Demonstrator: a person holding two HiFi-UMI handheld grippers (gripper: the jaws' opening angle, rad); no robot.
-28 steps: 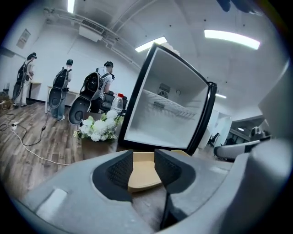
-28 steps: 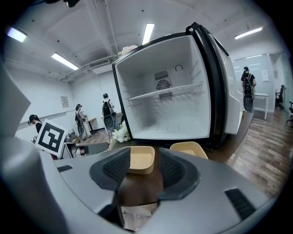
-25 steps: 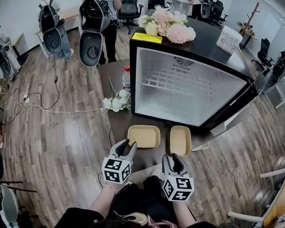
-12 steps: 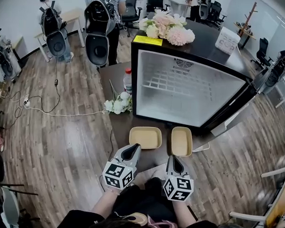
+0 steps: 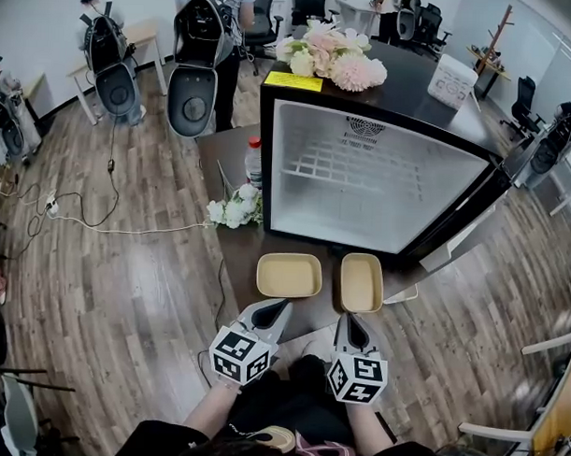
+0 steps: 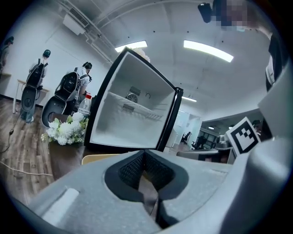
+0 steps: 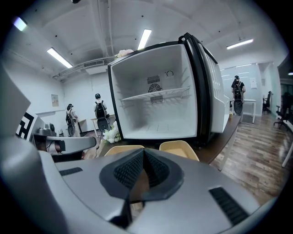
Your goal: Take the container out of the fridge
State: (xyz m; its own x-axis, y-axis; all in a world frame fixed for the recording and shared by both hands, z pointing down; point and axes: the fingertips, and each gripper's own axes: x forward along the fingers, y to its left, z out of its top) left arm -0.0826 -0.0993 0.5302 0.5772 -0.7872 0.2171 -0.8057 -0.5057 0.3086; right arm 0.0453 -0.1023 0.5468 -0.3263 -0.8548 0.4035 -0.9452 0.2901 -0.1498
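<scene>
The fridge point(image 5: 298, 129) stands open on the dark table point(image 5: 236, 256), and nothing but a wire shelf is seen inside it. 2 tan containers are found outside it, side by side on the table just in front of its lower edge: the left container point(image 5: 288, 275) and the right container point(image 5: 361, 282), near each other but not touching. The task is therefore judged to be done, or nearly so. The left gripper point(image 5: 279, 308) and the right gripper point(image 5: 349, 322) are held low, close to the person's body and short of the containers. In each gripper view the jaws are seen closed together, with nothing held between the pads. Both containers are shallow, rounded-rectangular trays with a raised rim, and both appear empty. They are judged to be light and fairly stiff, with a smooth surface that may slip under a loose pinch or slide on the table when nudged. If either is to be moved, the near rim is best taken, with 1 pad inside the wall and 1 outside, and it is best lifted level. White flowers point(image 5: 234, 206) and a bottle point(image 5: 254, 160) stand to the left of the fridge, well clear of both grippers.
</scene>
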